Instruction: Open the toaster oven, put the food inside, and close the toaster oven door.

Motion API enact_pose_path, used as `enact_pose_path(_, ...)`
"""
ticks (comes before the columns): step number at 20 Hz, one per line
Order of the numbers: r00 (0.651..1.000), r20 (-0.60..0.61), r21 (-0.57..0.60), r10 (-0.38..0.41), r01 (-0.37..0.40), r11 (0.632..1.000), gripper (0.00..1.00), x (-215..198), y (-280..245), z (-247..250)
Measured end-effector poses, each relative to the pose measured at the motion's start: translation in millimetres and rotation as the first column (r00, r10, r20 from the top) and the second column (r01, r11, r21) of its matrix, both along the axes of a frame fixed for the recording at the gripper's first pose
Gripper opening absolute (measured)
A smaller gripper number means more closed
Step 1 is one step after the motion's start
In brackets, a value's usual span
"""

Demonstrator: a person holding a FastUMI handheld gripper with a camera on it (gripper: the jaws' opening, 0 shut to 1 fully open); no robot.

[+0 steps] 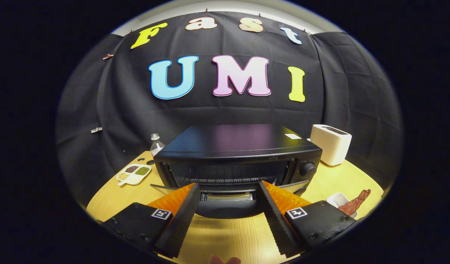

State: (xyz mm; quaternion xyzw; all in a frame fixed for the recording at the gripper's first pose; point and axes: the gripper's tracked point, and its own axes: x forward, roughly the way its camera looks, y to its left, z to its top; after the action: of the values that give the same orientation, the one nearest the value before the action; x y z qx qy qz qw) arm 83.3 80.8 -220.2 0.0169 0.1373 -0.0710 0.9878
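Clearly the food [355, 202], a reddish-brown strip that looks like jerky or bacon, lies propped in a small white dish [336, 199] at the right of the bench [228, 238], just beyond the right finger. It looks light, thin and rather stiff, perhaps brittle and a little greasy, so a gentle pinch across its raised far end, clear of the dish's rim, seems the safest hold; a hard squeeze could snap it. The toaster oven [236, 157] stands straight ahead at the middle of the bench, its door [227, 205] dropped down flat toward the fingers and the wire rack visible inside. The door is rigid and hinged at the bottom, and is best lifted by its near edge. The gripper [228, 189] is open, its fingers spread wide to either side of the lowered door and holding nothing. Left of the oven lie a divided snack tray [134, 173] and a water bottle [156, 145]; a white toaster [330, 144] stands far right.
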Motion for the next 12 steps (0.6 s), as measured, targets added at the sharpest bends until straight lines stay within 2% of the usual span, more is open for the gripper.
enact_pose_path(8, 0.996, -0.087, 0.011, 0.007, -0.006, 1.0, 0.98, -41, 3, -36)
enact_pose_path(12, 0.984, -0.176, 0.035, -0.003, 0.009, 0.999, 0.97, -62, 4, -70)
